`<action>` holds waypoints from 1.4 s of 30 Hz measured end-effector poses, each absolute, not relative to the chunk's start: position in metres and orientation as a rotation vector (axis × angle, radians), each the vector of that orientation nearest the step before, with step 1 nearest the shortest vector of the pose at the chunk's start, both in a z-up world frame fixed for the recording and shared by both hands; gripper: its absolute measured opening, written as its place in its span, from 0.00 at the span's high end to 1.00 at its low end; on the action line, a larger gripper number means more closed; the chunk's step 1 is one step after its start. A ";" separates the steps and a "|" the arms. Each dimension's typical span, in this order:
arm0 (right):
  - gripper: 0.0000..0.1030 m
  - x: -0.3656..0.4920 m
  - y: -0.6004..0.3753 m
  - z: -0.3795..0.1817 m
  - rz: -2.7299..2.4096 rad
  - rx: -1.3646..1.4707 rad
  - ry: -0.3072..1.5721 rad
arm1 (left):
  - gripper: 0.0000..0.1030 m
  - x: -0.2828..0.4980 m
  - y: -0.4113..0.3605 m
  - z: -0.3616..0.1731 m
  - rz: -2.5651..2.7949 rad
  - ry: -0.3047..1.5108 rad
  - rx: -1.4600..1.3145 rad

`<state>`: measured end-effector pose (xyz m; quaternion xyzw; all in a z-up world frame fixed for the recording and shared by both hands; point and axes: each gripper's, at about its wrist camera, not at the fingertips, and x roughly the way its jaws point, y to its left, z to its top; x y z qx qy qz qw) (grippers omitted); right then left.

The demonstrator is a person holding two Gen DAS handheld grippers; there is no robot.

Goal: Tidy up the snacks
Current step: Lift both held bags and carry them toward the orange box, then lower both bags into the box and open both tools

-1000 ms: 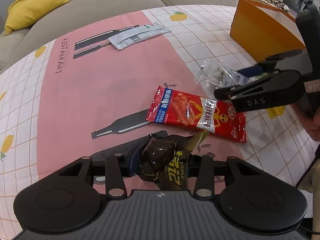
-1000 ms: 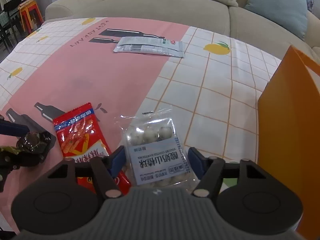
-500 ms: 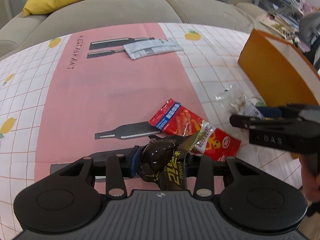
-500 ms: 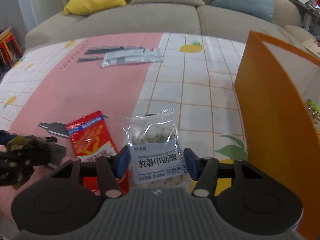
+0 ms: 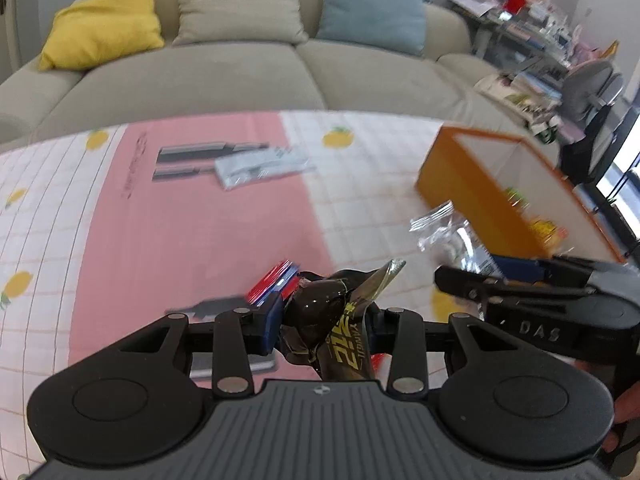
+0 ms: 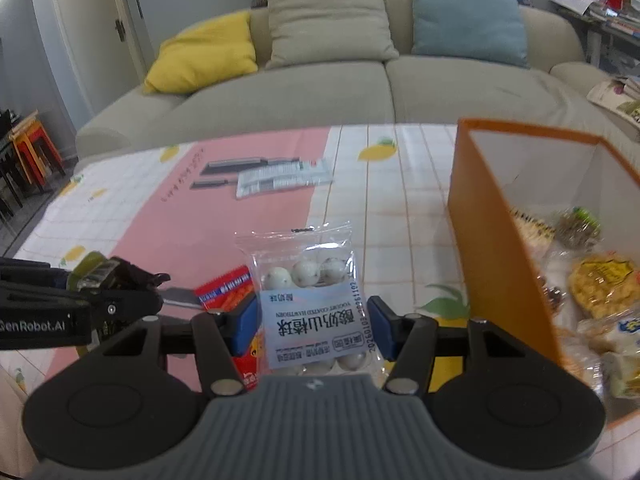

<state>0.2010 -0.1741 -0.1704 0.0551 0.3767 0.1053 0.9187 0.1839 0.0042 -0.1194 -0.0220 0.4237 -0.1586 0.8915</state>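
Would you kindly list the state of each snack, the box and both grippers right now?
Left gripper: shut on the dark brown yellow-lettered snack wrapper, lifted.
Right gripper: shut on the clear bag of white yogurt balls, lifted.
Red snack packet: lying flat on the tablecloth.
Silver-white flat packet: lying flat, untouched.
Orange cardboard box: open-topped, holding several snacks.

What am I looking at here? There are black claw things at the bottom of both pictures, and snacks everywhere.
No robot: a person holds a two-finger gripper in each hand, each with its own camera looking along the fingers. The left gripper pinches a dark brown wrapped snack with yellow lettering. The right gripper clamps a clear bag of white coated balls. On the pink and white checked tablecloth lie a red snack packet and a flat silver-grey packet. The orange box beside it already holds other snacks.
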 end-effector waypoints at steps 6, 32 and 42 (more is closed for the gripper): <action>0.45 0.187 -0.197 -0.140 0.196 0.136 0.711 | 0.58 0.188 -0.031 -0.084 -0.433 0.816 -0.037; 0.46 0.242 -0.382 -0.155 0.080 0.011 0.951 | 0.61 0.284 -0.266 -0.104 -0.870 0.871 0.454; 0.45 0.264 -0.381 -0.177 0.103 -0.081 1.002 | 0.64 0.297 -0.277 -0.146 -0.895 1.001 0.568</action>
